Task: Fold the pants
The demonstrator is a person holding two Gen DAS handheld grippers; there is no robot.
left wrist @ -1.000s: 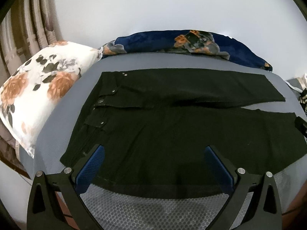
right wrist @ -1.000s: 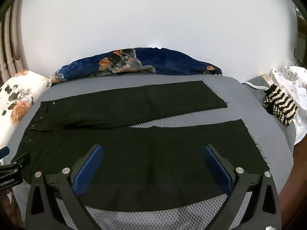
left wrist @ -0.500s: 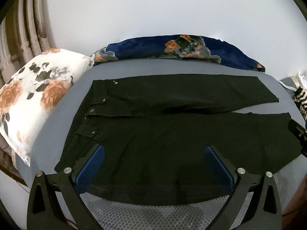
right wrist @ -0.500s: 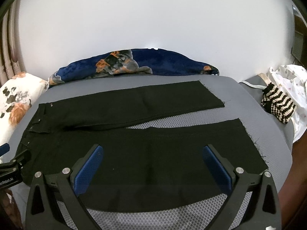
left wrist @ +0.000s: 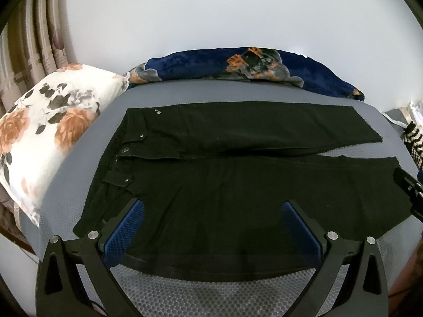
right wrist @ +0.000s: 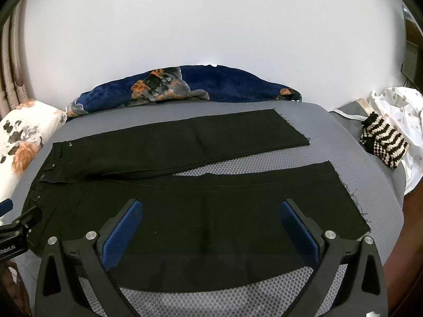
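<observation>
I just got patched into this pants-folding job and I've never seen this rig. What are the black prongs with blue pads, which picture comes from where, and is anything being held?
No robot arm here: a person holds a two-finger clamp in each hand, each with a fisheye camera looking along its fingers. One picture is from the left gripper, near the waistband; the other from the right gripper, near the leg ends. The black pants lie flat on the grey mesh-covered bed, legs apart. Both grippers are open above the near edge, holding nothing. Around them: a white floral pillow, a navy floral blanket, and a black-and-cream striped knit item.
</observation>
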